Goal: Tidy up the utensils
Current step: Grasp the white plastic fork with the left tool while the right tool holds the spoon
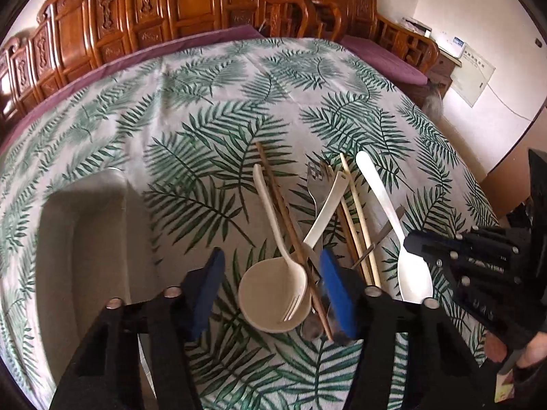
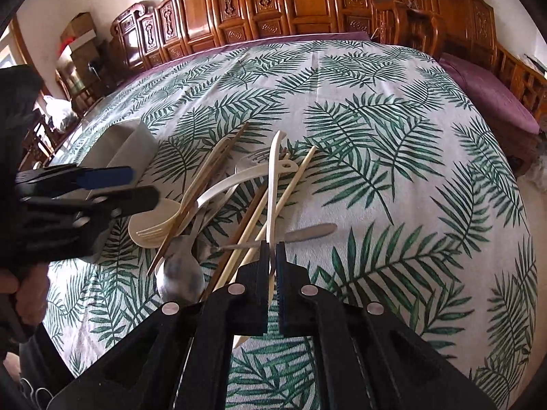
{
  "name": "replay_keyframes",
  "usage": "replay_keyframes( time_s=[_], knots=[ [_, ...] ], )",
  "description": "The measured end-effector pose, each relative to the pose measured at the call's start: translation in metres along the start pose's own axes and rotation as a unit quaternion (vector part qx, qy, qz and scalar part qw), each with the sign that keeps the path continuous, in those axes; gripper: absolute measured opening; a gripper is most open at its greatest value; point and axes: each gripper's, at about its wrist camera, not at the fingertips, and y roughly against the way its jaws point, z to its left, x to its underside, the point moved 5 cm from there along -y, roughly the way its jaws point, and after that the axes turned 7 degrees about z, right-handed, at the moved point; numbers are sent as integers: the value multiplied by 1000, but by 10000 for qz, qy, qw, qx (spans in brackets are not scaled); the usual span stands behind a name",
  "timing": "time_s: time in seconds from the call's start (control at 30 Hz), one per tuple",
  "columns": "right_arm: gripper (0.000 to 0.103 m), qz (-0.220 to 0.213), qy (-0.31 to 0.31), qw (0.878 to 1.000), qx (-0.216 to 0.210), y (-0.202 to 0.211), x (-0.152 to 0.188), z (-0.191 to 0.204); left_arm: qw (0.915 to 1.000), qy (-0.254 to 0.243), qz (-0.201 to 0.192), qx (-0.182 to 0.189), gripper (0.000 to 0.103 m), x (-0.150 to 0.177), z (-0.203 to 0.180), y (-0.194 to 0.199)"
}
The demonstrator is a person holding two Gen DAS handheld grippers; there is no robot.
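A pile of utensils lies on the leaf-print tablecloth (image 1: 212, 109). My left gripper (image 1: 270, 290) hangs low over it, open. Its blue pads (image 1: 336, 294) straddle the bowl of a cream soup spoon (image 1: 263, 297), a cream fork (image 1: 321, 218) and a brown chopstick (image 1: 280, 205), with a gap at the left pad. My right gripper (image 2: 271, 266) is shut on the neck of a white spoon (image 2: 272, 188), whose handle points away. The left wrist view shows this gripper (image 1: 410, 239) at the white spoon (image 1: 413, 276). The right wrist view shows the left gripper (image 2: 136, 184) over the cream soup spoon (image 2: 150, 225).
A grey open bin (image 1: 85, 239) stands left of the pile, close to the left gripper, and is seen again as the bin (image 2: 130, 143). Pale chopsticks (image 1: 355, 212), a metal fork (image 1: 316, 177) and a metal spoon (image 2: 179, 273) lie in the pile. Carved wooden chairs (image 1: 191, 7) ring the far edge.
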Motion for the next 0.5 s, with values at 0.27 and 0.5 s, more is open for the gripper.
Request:
replay_keyframes(
  time_s=[0.27,0.5],
  knots=[
    [4,-32,2,10000,43,2,0,-4,9986,296,331,287,27,-12,4,-25],
    [4,-88,17,10000,-11,6,-3,-2,9967,463,539,399,18,-19,5,-37]
  ],
)
